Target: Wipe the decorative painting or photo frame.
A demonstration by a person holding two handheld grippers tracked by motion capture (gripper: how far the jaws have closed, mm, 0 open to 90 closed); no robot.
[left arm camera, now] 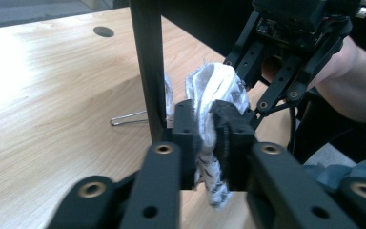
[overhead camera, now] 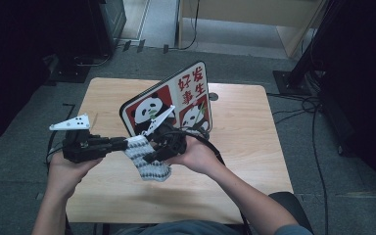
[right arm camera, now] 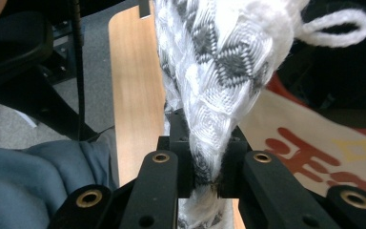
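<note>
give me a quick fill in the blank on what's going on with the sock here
1. Both grippers are shut on the grey-and-white ____.
2. The sign behind it shows black-and-white ____.
3. The table top is made of ____.
4. The sock hangs above the table, held from ____ sides.

Missing words: sock; pandas; wood; two

Light wood table [overhead camera: 254, 147], rounded corners, standing on grey carpet [overhead camera: 24, 161]. Round dark hole [overhead camera: 213, 96] near far edge. Panda board [overhead camera: 169, 100] stands tilted on it. Thin wire clip [left arm camera: 126, 118] lies on top.
</note>
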